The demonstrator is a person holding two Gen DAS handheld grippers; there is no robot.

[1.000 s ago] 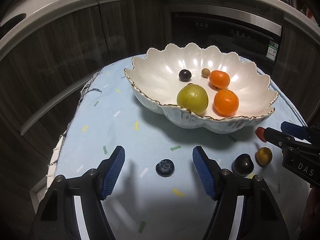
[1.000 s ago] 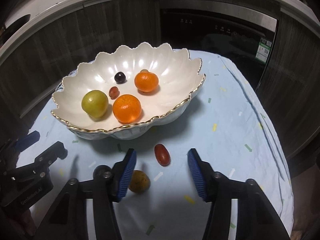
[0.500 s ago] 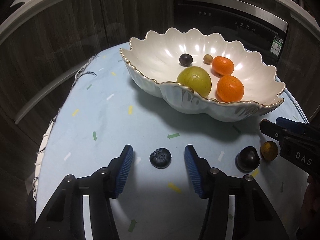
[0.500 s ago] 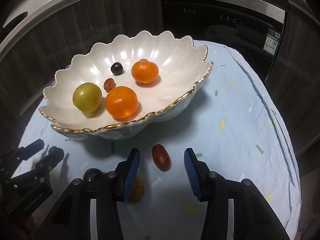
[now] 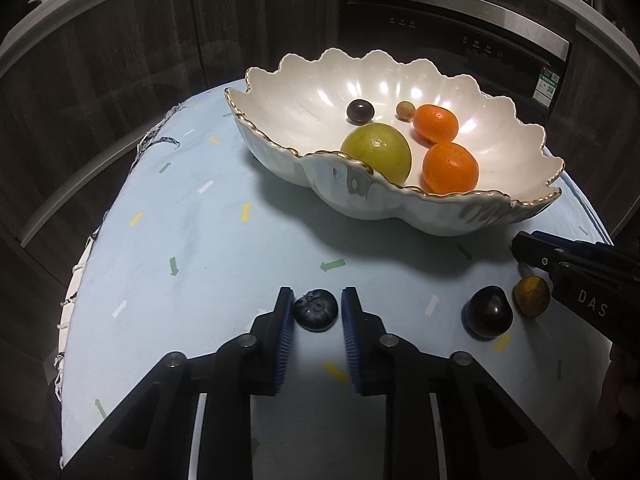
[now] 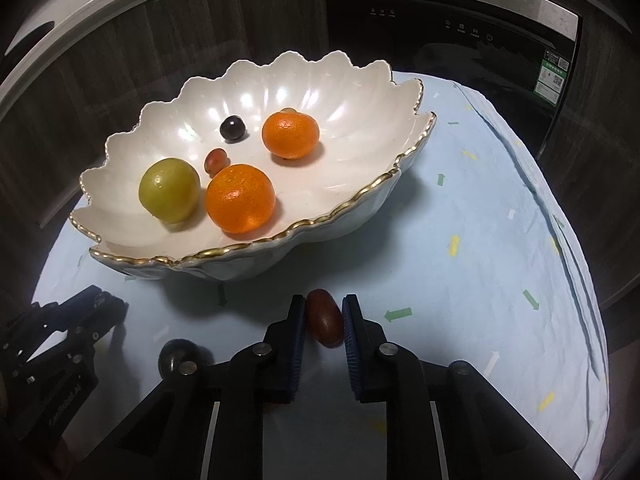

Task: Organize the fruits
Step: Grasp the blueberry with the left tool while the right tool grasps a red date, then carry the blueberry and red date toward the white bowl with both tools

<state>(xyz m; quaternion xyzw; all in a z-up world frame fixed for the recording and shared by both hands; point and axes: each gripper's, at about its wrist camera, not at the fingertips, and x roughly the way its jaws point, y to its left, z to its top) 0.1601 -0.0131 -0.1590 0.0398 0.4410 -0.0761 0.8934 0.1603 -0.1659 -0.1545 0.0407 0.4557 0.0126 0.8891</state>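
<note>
A white scalloped bowl (image 5: 460,216) with a gold rim (image 6: 280,232) holds a green fruit (image 5: 376,152), two oranges (image 5: 450,168) and small dark and brown fruits. On the blue cloth, my left gripper (image 5: 316,308) has its blue pads closed around a blueberry (image 5: 316,309); the left pad touches it, a small gap shows at the right. My right gripper (image 6: 323,314) is closed on a red oval fruit (image 6: 324,316) lying on the cloth. A dark plum (image 5: 488,311) and a yellow-brown fruit (image 5: 531,295) lie between the grippers.
The round table (image 5: 200,232) has a light blue cloth with small arrow marks. Dark wood cabinets and an oven (image 6: 460,40) stand behind it. The table edge drops off at the left (image 5: 80,272) and at the right (image 6: 580,300).
Both grippers have moved forward and down and narrowed their jaws: the left around the blueberry, the right around the red oval fruit. The fruits stay on the cloth.
</note>
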